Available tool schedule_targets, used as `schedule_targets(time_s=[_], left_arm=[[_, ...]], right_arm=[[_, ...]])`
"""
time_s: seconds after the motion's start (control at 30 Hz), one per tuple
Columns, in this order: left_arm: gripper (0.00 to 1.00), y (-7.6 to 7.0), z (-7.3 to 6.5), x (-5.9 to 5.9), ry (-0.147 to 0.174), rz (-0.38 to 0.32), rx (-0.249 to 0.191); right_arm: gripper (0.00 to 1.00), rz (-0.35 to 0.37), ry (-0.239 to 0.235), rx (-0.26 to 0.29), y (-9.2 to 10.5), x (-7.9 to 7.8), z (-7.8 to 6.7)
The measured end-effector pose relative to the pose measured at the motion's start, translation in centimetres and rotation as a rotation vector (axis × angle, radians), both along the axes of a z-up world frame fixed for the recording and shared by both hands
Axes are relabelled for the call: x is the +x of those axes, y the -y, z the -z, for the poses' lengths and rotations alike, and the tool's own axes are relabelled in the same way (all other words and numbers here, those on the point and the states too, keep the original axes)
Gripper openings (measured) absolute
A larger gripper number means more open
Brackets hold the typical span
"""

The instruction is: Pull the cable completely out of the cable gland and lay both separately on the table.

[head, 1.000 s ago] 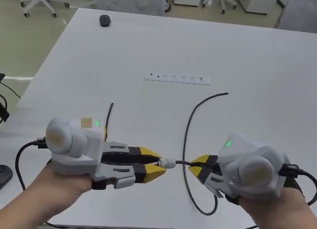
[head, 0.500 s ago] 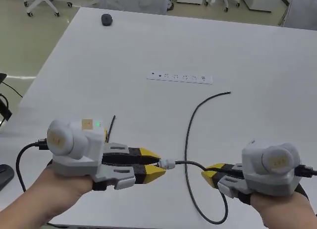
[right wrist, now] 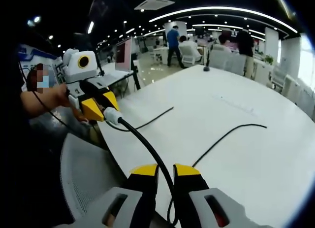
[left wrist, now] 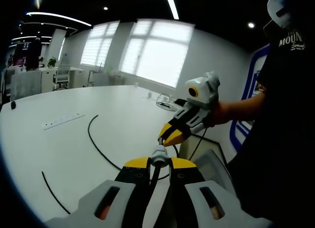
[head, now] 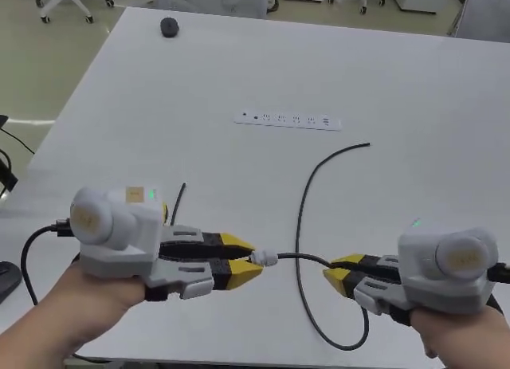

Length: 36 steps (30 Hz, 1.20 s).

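1. The cable gland (head: 268, 259) is a small pale fitting. The cable (head: 300, 202) is threaded through it and not yet out.
2. My left gripper (head: 253, 260) has its jaws clenched on the gland and holds it near the close edge of the table (head: 199, 82).
3. My right gripper (head: 335, 272) holds the cable just beside the gland. Its jaws look pinched on it, though the fisheye makes the contact hard to judge.
4. The cable is thin and black. It runs straight between the grippers, loops under the right one, then arcs across the table, and its free end lies near the power strip (head: 287, 120).
5. The head view gives me a short black wire (head: 177, 195) beside the left gripper. The right gripper view gives me people (right wrist: 173, 40) at far desks.
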<state>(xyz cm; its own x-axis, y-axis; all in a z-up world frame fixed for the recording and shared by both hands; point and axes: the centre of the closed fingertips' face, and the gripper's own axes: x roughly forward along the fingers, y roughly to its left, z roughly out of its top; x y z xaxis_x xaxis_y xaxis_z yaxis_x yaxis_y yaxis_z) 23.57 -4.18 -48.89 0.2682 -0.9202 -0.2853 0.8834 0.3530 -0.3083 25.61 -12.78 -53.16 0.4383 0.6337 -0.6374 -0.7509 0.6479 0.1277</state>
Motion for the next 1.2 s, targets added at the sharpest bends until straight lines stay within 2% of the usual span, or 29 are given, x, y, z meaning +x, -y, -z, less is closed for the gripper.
schedule_targets(time_s=[0.1, 0.2, 0.23, 0.3, 0.4, 0.57, 0.7, 0.93, 1.03, 1.2], left_arm=[[0.15, 0.1, -0.2, 0.0, 0.002, 0.000, -0.005], [0.15, 0.3, -0.1, 0.0, 0.002, 0.004, -0.002], [0.15, 0.3, -0.1, 0.0, 0.002, 0.007, -0.002], [0.15, 0.5, -0.1, -0.1, 0.002, 0.010, -0.001], [0.15, 0.6, -0.2, -0.1, 0.011, 0.018, 0.002], [0.15, 0.7, -0.3, -0.3, 0.018, 0.029, 0.006], [0.15, 0.8, -0.2, -0.5, 0.024, 0.045, 0.013], [0.15, 0.8, 0.1, -0.6, 0.028, 0.055, 0.025], [0.15, 0.8, 0.2, -0.7, 0.032, 0.058, 0.029], [0.15, 0.8, 0.1, -0.7, 0.044, 0.060, 0.032]], right_arm=[[0.18, -0.073, 0.075, -0.034, -1.0, 0.0, -1.8], [0.18, -0.151, 0.119, -0.081, -2.2, -0.4, -2.8], [0.18, -0.195, 0.141, -0.121, -3.0, -0.7, -3.0], [0.19, -0.241, 0.163, -0.162, -3.8, -1.0, -3.2], [0.18, -0.320, 0.230, -0.243, -4.9, -1.3, -3.0], [0.14, -0.394, 0.287, -0.293, -6.1, -1.8, -2.8], [0.11, -0.429, 0.307, -0.333, -6.2, -1.8, -2.5], [0.04, -0.462, 0.326, -0.362, -6.3, -2.0, -2.4], [0.01, -0.464, 0.325, -0.363, -6.3, -2.0, -2.4], [0.00, -0.428, 0.313, -0.334, -6.2, -2.0, -2.5]])
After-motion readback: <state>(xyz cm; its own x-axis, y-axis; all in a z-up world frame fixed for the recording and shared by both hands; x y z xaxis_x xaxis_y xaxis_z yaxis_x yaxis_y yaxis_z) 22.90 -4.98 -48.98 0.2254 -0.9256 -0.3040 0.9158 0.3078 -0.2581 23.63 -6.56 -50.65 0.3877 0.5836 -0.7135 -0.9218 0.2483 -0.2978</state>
